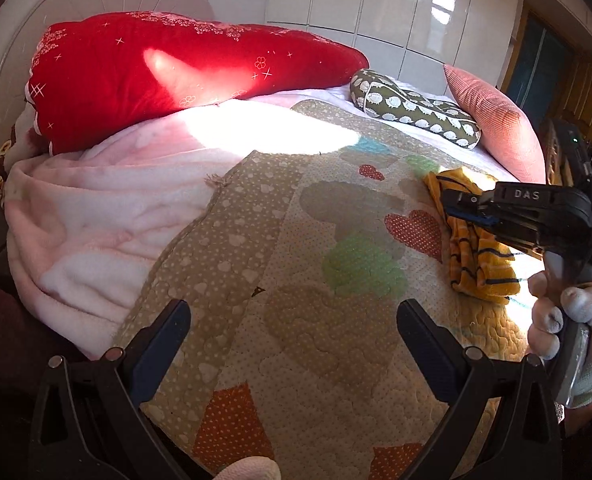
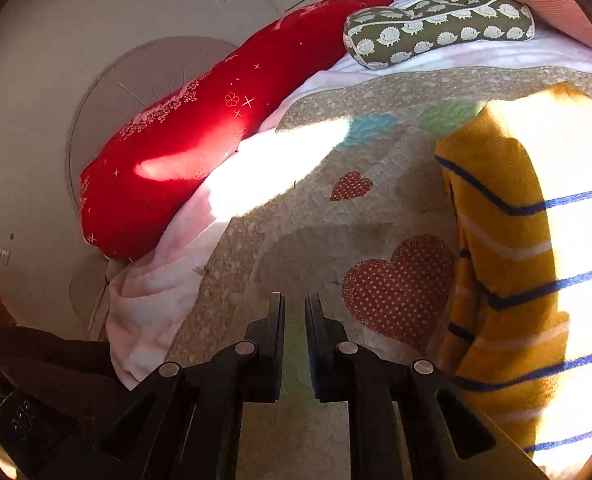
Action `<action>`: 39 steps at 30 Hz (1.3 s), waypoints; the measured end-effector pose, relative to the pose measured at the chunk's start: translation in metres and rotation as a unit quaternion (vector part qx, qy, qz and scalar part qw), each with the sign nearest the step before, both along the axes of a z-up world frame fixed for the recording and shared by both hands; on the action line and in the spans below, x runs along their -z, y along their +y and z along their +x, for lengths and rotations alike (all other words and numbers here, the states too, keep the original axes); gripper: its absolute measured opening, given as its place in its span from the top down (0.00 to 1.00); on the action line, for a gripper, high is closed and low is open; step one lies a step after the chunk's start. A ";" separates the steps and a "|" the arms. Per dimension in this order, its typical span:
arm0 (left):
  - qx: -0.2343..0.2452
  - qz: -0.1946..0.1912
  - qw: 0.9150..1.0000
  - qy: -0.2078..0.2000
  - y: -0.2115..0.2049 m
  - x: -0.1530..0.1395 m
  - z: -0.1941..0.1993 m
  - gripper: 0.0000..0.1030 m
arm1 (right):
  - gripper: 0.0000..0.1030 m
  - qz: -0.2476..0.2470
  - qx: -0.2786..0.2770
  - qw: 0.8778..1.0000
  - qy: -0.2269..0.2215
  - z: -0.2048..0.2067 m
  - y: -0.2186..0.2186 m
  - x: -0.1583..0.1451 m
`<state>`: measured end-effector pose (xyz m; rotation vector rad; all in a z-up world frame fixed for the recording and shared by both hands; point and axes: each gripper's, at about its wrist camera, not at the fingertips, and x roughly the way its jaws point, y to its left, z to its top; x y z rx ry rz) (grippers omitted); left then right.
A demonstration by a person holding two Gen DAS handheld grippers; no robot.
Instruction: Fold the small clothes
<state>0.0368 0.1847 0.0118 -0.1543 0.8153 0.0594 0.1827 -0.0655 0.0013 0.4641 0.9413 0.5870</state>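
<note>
The yellow garment (image 2: 507,264), striped in blue and white, lies bunched in a long heap on the quilt (image 1: 327,320), toward the bed's right side, half in hard sunlight. It looks partly gathered, not yet a neat fold, so I judge the folding is mid-way, between one grip and the next.

The right gripper (image 2: 294,312) hangs just left of the garment over the quilt's red heart (image 2: 395,288); its jaws stand a narrow slit apart with nothing between them, only quilt showing through the gap. In the left wrist view the same tool sits beside the cloth, in a gloved hand (image 1: 575,320).

The left gripper (image 1: 292,312) is spread wide and empty over bare quilt, well apart from the garment.

Next move, as I judge: spread the right jaws, pick a free edge of the heap, and bring the left over to pin or lift the other side
</note>
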 end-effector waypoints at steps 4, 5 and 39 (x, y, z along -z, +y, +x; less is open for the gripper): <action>0.007 0.024 0.999 -0.023 -0.025 -0.010 -0.007 0.00 | 0.52 -0.006 0.083 0.996 -0.012 -0.065 -0.071 -0.001; 0.007 0.037 0.999 -0.036 -0.034 -0.013 -0.010 0.00 | 0.52 -0.026 0.107 0.994 -0.015 -0.082 -0.086 0.001; 0.169 0.109 0.979 0.002 -0.197 0.005 -0.044 0.00 | 0.42 -0.300 0.208 0.930 -0.041 -0.214 -0.138 0.015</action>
